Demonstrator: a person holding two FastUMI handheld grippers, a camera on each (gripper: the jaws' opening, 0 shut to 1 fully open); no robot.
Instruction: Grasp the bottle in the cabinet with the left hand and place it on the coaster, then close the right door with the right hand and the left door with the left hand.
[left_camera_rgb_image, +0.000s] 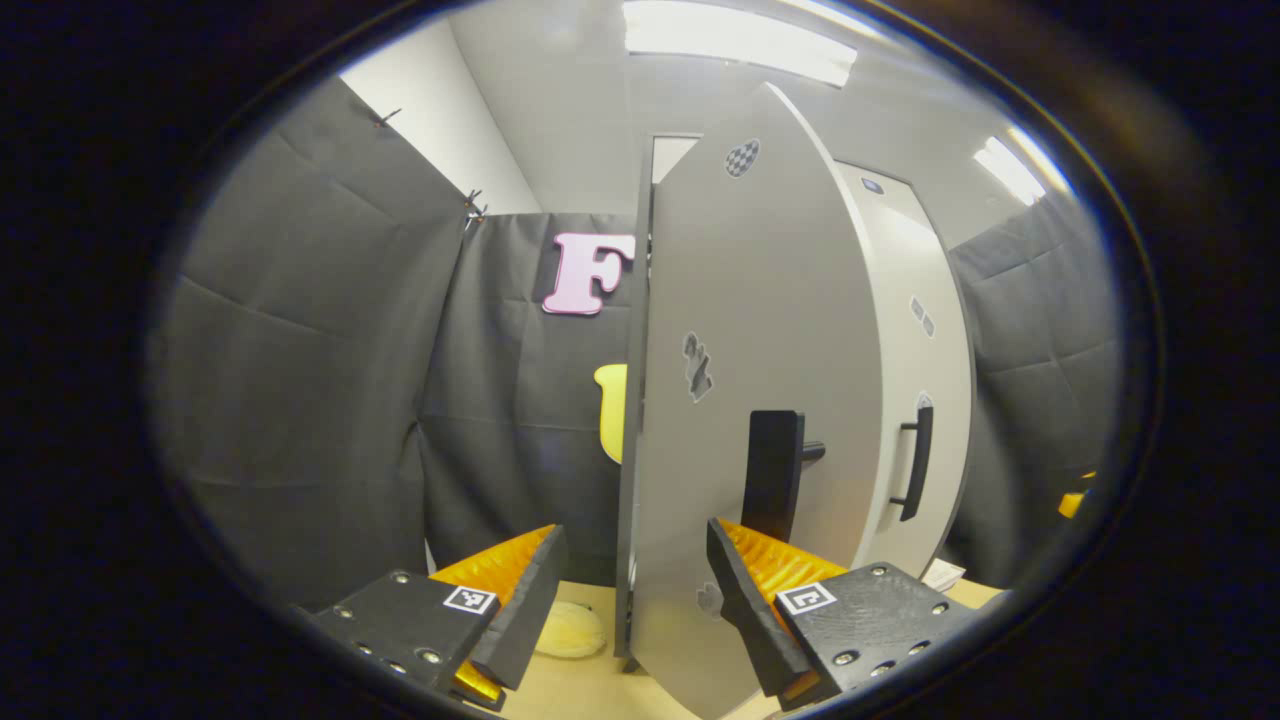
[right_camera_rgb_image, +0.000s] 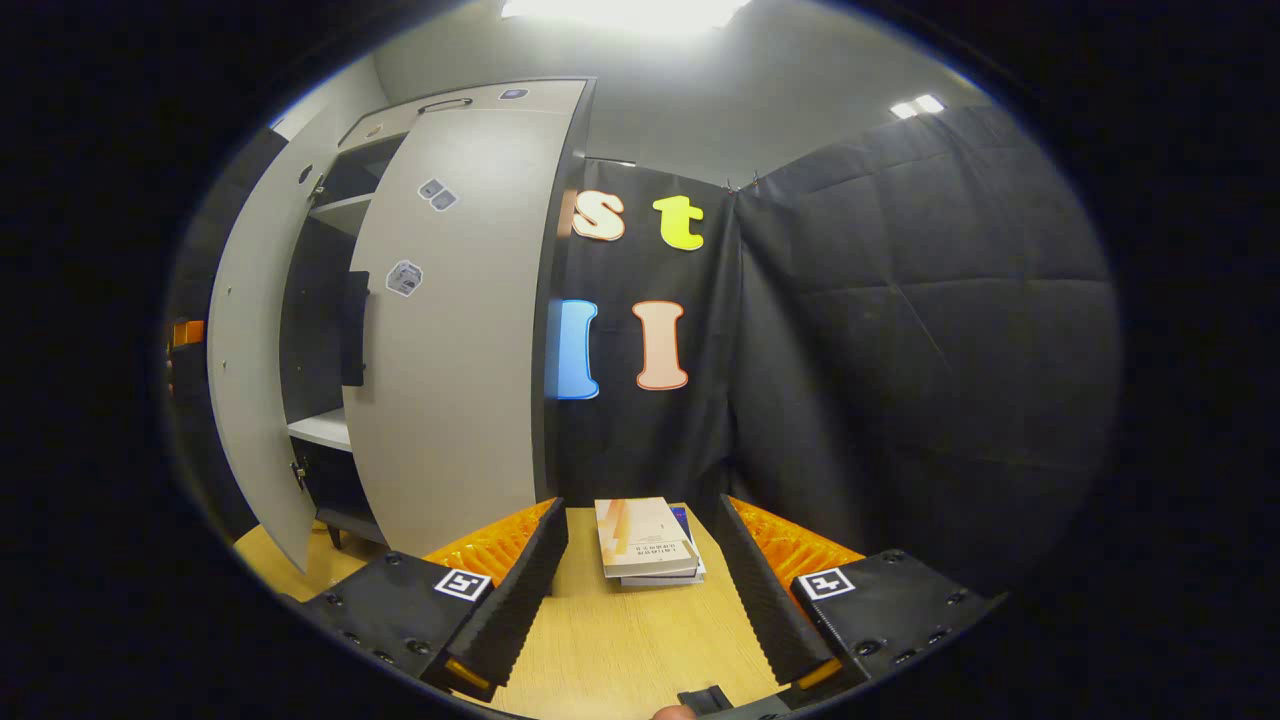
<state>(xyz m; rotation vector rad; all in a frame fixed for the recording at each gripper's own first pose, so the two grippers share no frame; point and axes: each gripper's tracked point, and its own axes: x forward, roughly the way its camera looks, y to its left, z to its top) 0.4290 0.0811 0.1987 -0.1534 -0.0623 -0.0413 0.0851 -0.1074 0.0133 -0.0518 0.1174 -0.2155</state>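
Note:
The grey cabinet's left door (left_camera_rgb_image: 760, 330) stands ajar right in front of me, its outer face turned to the left gripper view. Its black handle (left_camera_rgb_image: 775, 475) sits just above my left gripper (left_camera_rgb_image: 635, 540), which is open and close to the door's lower part without gripping it. The right door (left_camera_rgb_image: 925, 330) with its own black handle (left_camera_rgb_image: 915, 465) looks shut against the cabinet. In the right gripper view the left door (right_camera_rgb_image: 245, 380) hangs open, the right door (right_camera_rgb_image: 450, 330) lies flush, and shelves (right_camera_rgb_image: 322, 428) show between them. My right gripper (right_camera_rgb_image: 642, 512) is open above the table.
A pale round flat thing (left_camera_rgb_image: 570, 630) lies on the wooden table (left_camera_rgb_image: 590, 690) left of the door's foot. A small stack of books (right_camera_rgb_image: 645, 540) rests on the table (right_camera_rgb_image: 630, 640) right of the cabinet. Black cloth walls close in both sides.

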